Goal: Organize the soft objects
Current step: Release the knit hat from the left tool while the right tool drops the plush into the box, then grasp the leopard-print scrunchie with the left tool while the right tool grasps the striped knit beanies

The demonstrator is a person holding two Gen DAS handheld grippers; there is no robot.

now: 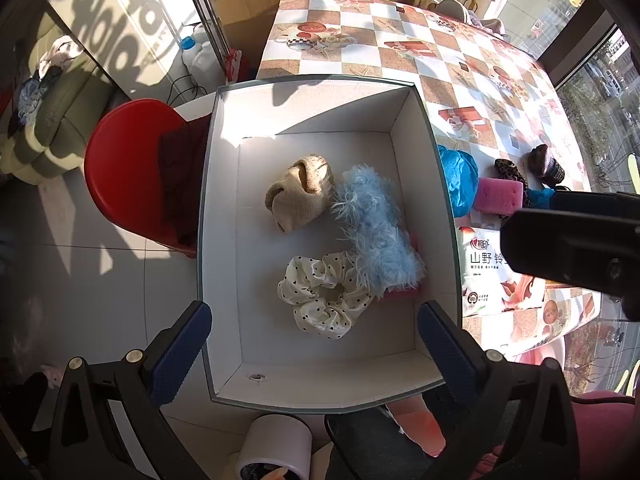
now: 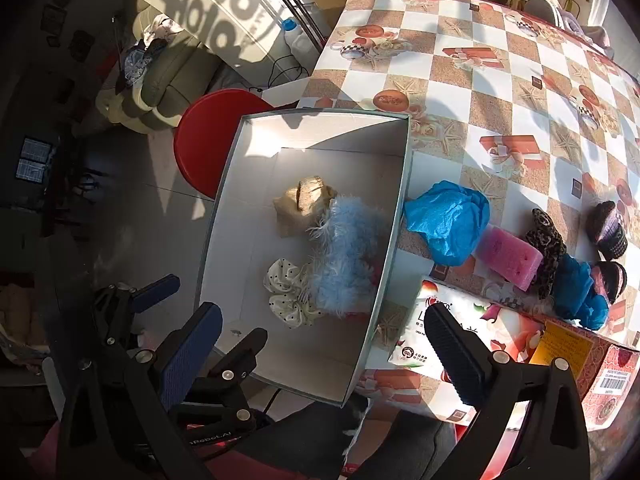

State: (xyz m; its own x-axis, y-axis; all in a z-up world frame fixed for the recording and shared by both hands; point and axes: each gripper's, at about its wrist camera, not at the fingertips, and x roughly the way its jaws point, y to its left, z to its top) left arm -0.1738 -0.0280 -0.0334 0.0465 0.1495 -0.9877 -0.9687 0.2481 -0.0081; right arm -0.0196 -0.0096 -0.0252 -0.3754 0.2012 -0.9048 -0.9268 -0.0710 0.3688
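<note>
A white open box (image 1: 224, 208) (image 2: 224, 216) at the table's left edge holds a beige knitted item (image 1: 300, 196) (image 2: 300, 208), a fluffy light-blue piece (image 1: 376, 232) (image 2: 344, 256) and a white dotted scrunchie (image 1: 324, 296) (image 2: 288, 296). On the table to its right lie a blue crumpled cloth (image 2: 448, 224) (image 1: 458, 180), a pink sponge (image 2: 508, 256) (image 1: 500, 196), a leopard scrunchie (image 2: 546, 248) and dark knitted pieces (image 2: 608, 228). My left gripper (image 1: 314, 320) is open and empty above the box's near end. My right gripper (image 2: 320, 340) is open and empty over the box's near right wall.
A red stool (image 1: 120, 176) (image 2: 208, 136) stands left of the box. A tissue pack (image 2: 432, 320) (image 1: 480, 272) and a printed carton (image 2: 592, 364) lie at the table's near edge. A tape roll (image 1: 276, 448) is below the box. The checkered table (image 2: 500, 92) stretches back.
</note>
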